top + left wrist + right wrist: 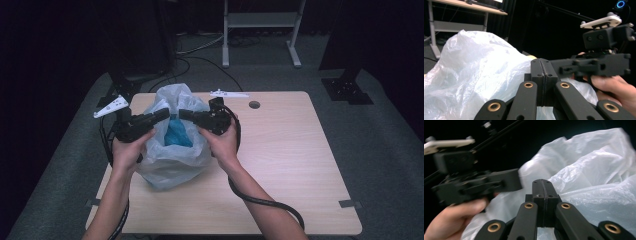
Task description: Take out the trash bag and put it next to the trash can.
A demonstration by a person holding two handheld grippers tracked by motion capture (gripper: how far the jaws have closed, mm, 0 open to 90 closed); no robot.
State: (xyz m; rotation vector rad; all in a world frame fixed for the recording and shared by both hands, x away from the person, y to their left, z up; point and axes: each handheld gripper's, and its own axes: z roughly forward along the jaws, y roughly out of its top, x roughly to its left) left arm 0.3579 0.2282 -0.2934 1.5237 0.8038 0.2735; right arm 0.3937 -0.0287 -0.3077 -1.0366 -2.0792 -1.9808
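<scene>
The left gripper point(161, 116) and right gripper point(186, 115) face each other tip to tip over the mouth of the plastic bag point(172, 150), each with its jaws pressed together, apparently pinching film at the left and right rim. The bag sits left of centre on the table point(280, 150), something blue point(177, 134) inside, directly between both hands, equally near each

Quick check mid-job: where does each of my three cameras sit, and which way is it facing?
High view: above the table, looking down on the plastic bag; forearms, hands, left tool and right tool show.
Left gripper view: on the left tool, facing the right tool.
Right gripper view: on the right tool, facing the left tool.
Shared: the bag, in all three.
</scene>
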